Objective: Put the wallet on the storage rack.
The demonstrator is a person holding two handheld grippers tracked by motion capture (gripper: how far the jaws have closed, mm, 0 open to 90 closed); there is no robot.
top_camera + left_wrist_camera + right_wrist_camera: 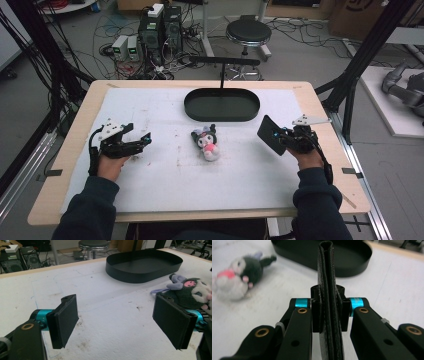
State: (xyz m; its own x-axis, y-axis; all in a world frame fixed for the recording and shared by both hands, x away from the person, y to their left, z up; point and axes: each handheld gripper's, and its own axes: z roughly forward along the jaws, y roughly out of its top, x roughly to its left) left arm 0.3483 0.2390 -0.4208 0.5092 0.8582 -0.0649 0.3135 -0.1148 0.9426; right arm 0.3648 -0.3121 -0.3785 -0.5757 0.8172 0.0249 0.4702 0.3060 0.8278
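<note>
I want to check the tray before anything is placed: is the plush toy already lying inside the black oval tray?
No, the plush toy lies on the white table cover, in front of the black oval tray and apart from it.

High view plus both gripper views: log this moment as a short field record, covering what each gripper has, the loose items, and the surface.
right gripper: shut on wallet, held edge-up off the mat
left gripper: open, nothing between its fingers
plush toy: lying mid-mat, untouched
tray: black oval, empty, at the far side of the mat
mat: white, lightly stained
</note>
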